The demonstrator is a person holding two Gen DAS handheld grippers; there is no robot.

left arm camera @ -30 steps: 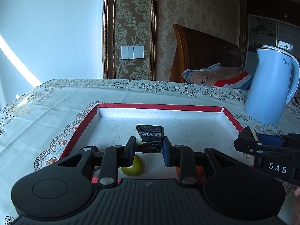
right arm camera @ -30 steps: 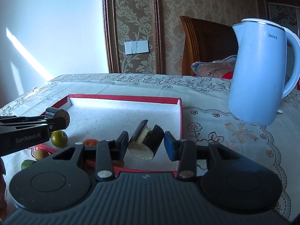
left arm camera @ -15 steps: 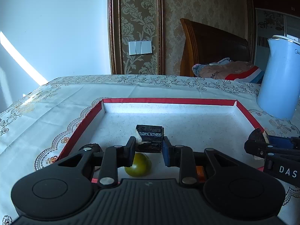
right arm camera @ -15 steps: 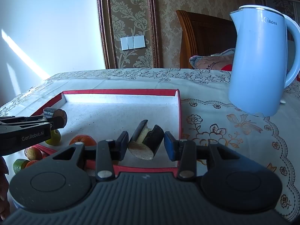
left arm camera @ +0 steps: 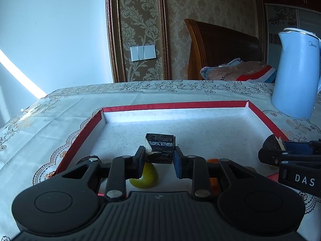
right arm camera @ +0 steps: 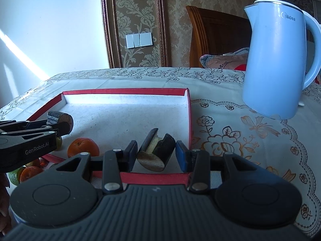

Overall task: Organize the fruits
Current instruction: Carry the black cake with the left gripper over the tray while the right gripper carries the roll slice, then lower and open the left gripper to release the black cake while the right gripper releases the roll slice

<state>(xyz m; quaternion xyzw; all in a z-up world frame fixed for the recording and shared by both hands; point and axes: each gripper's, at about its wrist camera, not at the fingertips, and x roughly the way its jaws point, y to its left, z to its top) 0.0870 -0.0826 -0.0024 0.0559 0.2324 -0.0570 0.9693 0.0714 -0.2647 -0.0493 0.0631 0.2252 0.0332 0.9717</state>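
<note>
My left gripper is shut on a short dark-skinned cut piece with pale flesh, held over the near part of the red-rimmed white tray. A yellow-green fruit lies in the tray just under it. My right gripper is shut on a similar dark cut piece above the near right corner of the tray. An orange sits in the tray between the two grippers. In the right wrist view the left gripper shows at the left edge.
A pale blue kettle stands on the patterned tablecloth right of the tray. Another orange and a green fruit lie outside the tray's near left corner. A wooden headboard and folded cloth are behind the table.
Both grippers keep their pieces. The left view has rolled slightly, so the tray sits more level, and the orange shows more fully in the right view.
</note>
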